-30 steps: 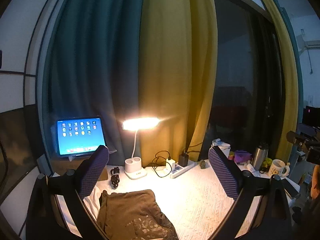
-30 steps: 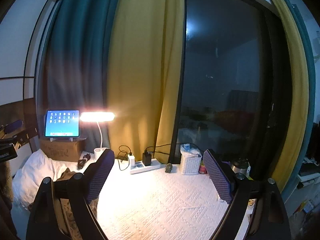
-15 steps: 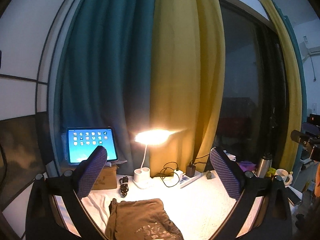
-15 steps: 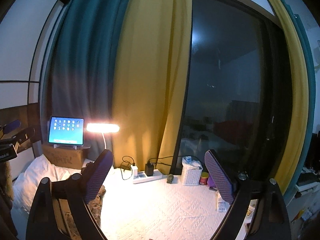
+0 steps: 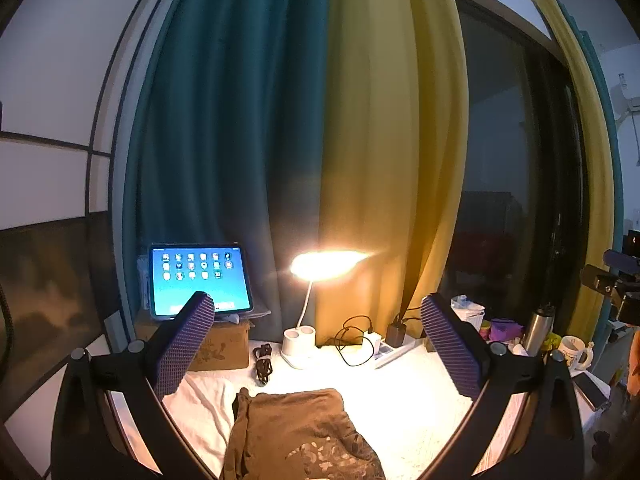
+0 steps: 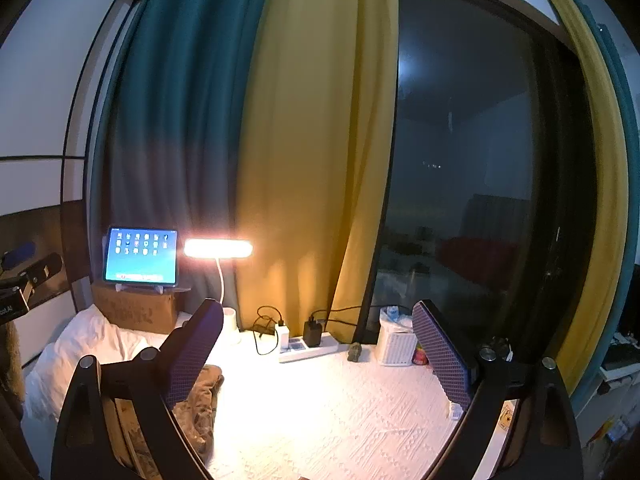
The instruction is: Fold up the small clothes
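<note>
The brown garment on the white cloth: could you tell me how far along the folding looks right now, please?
Done: the brown garment already lies in a fairly compact, squared shape on the white cloth, so at least one fold seems made. In hand: nothing; the left tongs and right tongs are both open and empty above it. Left: any final fold or tidying; whether more clothes wait cannot be seen.

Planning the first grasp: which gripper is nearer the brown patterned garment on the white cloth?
Left. The left gripper hangs open directly above the brown patterned garment; the right gripper is off to its right, the garment by its left finger.
</note>
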